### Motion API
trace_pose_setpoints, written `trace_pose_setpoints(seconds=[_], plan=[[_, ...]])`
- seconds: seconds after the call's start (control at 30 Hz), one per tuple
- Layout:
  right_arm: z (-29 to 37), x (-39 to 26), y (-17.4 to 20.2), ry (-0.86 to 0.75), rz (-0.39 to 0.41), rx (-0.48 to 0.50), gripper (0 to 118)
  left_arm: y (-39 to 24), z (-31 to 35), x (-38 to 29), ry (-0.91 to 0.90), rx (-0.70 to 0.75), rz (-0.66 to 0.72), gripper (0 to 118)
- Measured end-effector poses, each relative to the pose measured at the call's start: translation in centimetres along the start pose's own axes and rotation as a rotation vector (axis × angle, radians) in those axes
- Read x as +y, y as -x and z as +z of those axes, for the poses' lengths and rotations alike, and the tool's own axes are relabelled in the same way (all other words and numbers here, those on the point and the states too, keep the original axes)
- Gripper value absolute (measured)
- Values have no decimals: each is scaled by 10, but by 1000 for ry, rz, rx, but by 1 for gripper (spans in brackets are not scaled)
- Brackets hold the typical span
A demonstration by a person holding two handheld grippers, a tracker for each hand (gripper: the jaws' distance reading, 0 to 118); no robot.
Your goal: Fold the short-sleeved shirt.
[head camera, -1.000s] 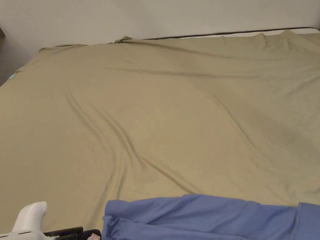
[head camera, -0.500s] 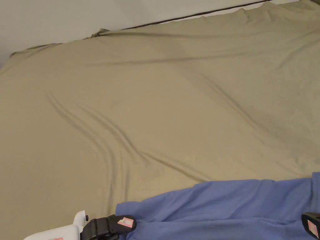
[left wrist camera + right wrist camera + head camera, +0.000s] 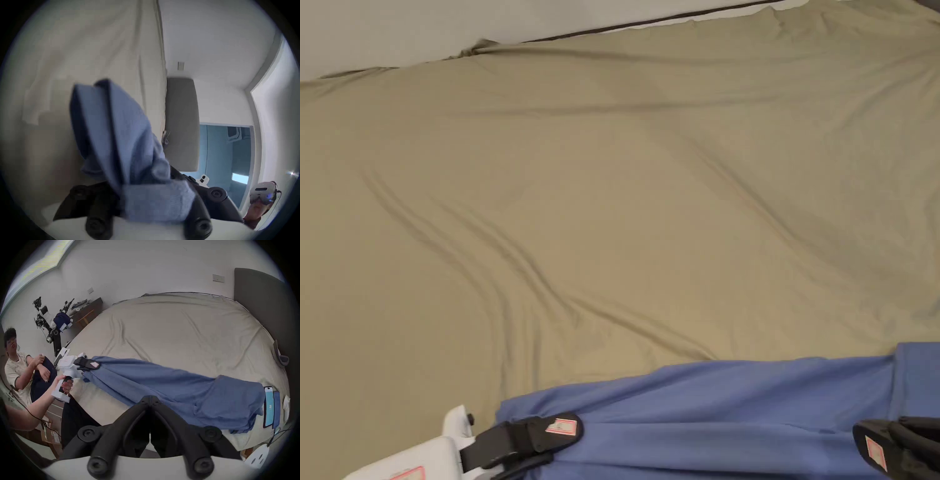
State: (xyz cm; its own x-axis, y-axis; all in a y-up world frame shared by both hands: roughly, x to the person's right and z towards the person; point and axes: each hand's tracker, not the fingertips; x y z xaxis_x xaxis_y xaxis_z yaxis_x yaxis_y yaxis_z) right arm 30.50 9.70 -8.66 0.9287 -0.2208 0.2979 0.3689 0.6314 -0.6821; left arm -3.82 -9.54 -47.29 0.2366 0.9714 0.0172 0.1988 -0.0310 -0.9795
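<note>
The bed (image 3: 612, 206), under its rumpled tan sheet, is my working ground, and I judge its wide bare middle is where the fold will get laid down. The blue short-sleeved shirt (image 3: 737, 406) lies along the near edge of the bed, bunched into long pleats and strung between my 2 grippers, so I read this as the spreading step: I have 1 end in each so the cloth can be drawn out flat before any fold is made. In the right gripper view the far part of the shirt sags in a heap near a phone (image 3: 268, 407) lying on the mattress, so the cloth is not taut along its whole length. My left gripper (image 3: 550, 437) sits low at the near left, pointing in across the bed toward the right, and in the left gripper view its jaws are closed with a thick wad of blue hem pinched between them. My right gripper (image 3: 890, 447) comes in from the near right; in the right gripper view its jaws meet at the tips against the shirt's edge, but I cannot tell whether cloth is actually caught between them.
</note>
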Motion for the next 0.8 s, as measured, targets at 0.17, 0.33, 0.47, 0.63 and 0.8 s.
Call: trace_pose_setpoints(seconds=[0.17, 0.33, 0.47, 0.63, 0.8], plan=[[1, 3, 5, -25, 7, 9, 2, -19, 82, 12, -132, 99, -59, 14], [1, 0, 5, -26, 12, 12, 2, -102, 100, -10, -203, 758, -271, 14], [1, -6, -2, -27, -7, 21, 2, -156, 7, -48, -27, 1268, -596, 14], [15, -16, -13, -53, -43, 33, 2, -158, -114, -60, 196, 1006, -702, 16], [28, -29, -34, -77, -114, 23, 2, -125, -182, -62, 372, 674, -504, 65]])
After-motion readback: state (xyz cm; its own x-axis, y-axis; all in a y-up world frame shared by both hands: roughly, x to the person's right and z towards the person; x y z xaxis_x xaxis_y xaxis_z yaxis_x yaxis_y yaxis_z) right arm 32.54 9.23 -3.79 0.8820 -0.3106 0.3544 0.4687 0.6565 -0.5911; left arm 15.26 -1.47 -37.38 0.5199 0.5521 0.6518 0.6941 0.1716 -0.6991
